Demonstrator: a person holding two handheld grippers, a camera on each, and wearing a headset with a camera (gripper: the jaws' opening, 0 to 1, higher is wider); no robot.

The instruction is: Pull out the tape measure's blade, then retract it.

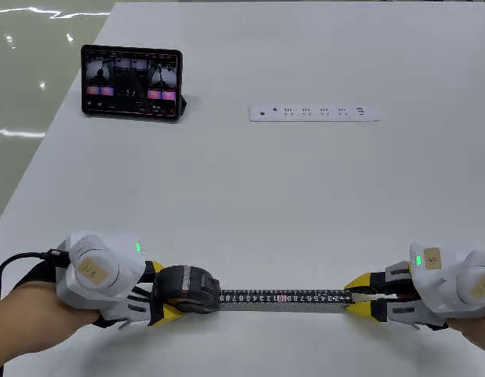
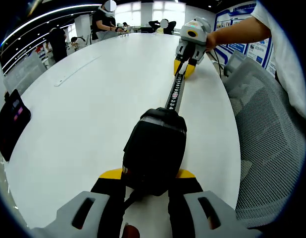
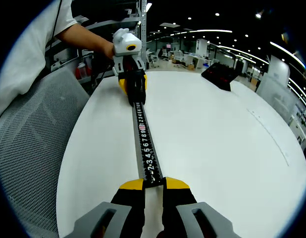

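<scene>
**Q:** What's the setting?

**A:** A wide white worktop point(image 1: 305, 204), with a tablet point(image 1: 133, 82) propped toward the far left corner and a power strip point(image 1: 315, 113) lying flat near the far edge. All the work is along the near edge.

**Q:** Where's the tape measure?

**A:** The tape measure point(image 1: 189, 289) sits at the near edge, left of centre. My left gripper point(image 1: 165, 292) is clenched on its black case. The blade point(image 1: 282, 298) runs out to the right, flat and straight just above the surface. My right gripper point(image 1: 359, 298) is clamped on its end, probably at the hook, though the yellow tips hide it.

**Q:** So what's the step?

**A:** I judge the pull about done, so the return comes next. I'd pin the case firmly and walk my right gripper leftward along the blade's own line, low and level. No twisting, or it may buckle. I wouldn't let go early, since a spring-loaded blade may whip back.
</scene>
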